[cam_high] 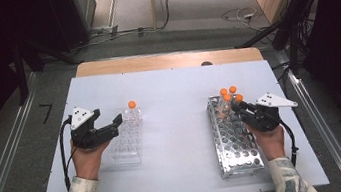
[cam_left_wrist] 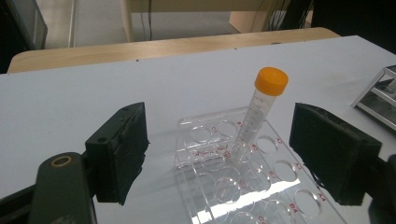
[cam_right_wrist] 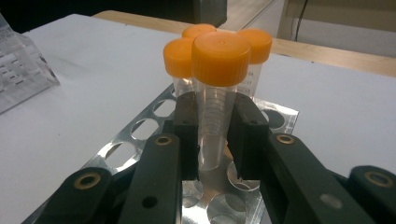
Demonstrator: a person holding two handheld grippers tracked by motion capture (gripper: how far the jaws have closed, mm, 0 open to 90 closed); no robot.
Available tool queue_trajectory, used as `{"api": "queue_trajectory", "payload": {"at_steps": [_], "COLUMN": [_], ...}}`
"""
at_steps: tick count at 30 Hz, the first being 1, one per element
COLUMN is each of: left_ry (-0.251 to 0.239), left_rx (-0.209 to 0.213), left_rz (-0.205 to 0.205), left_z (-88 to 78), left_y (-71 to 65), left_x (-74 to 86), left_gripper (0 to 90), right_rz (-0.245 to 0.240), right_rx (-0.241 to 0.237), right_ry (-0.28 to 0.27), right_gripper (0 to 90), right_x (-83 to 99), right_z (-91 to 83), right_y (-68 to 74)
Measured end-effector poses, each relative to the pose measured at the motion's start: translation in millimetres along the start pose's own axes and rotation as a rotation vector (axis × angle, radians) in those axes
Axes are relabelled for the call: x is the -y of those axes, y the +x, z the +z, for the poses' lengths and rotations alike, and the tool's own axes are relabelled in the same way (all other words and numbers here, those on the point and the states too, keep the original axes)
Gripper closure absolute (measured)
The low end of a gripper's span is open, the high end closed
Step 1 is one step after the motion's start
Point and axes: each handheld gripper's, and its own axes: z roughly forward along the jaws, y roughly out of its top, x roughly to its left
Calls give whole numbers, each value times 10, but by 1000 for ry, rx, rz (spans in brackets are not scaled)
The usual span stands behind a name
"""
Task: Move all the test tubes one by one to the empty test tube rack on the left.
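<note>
My right claw (cam_right_wrist: pixel 212 135) is clamped on the clear plastic tube with the orange screw cap (cam_right_wrist: pixel 218 88), pads on its barrel below the cap, at centre frame in the right gripper view. I judge the grip sits low so the cap stays free and the tube can lift straight out of its hole. The tube stands upright in the perforated metal rack (cam_high: pixel 232 138), right of centre in the high view, at the rack's far end, touching or just beside three other orange-capped tubes (cam_right_wrist: pixel 254 44) behind it. That crowding is the tight side; I would pull toward the near, empty holes. My left claw (cam_left_wrist: pixel 219 154) stands wide apart, holding nothing, at lower frame of the left gripper view, flanking the clear acrylic rack (cam_left_wrist: pixel 243 186). One orange-capped tube (cam_left_wrist: pixel 259 109) already stands there, tilted, in a far hole. I judge the left claw is placed to steady that rack for the incoming tube. Many acrylic holes are open. The white bench (cam_high: pixel 177 125) between the two racks is bare, so the crossing path has room; the bench's right edge lies near the metal rack, and my right hand (cam_high: pixel 272 141) works close to it.
</note>
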Motion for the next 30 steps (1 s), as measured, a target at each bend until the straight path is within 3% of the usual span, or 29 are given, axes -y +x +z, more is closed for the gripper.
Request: {"api": "queue_trajectory", "payload": {"at_steps": [13,18,22,30], "left_ry": [10,6,2,-4], "left_rx": [-3,0,12,29], "left_rz": [17,11,11,9], "left_z": [3,-5,-9,-25], "left_y": [-42,-41,-56,-95], "left_x": [-14,-22,-27,-45], "left_gripper": [161,160,159,159], "right_rz": [-2,19,8,2], "right_rx": [23,13,-5,-36], "right_ry": [-60,-84,-88,-77], "right_gripper": [725,724,724,724], "right_x": [-187,-250,-290,-312], "right_z": [-203,-311,-367,-350], "right_y": [81,101,169,309]}}
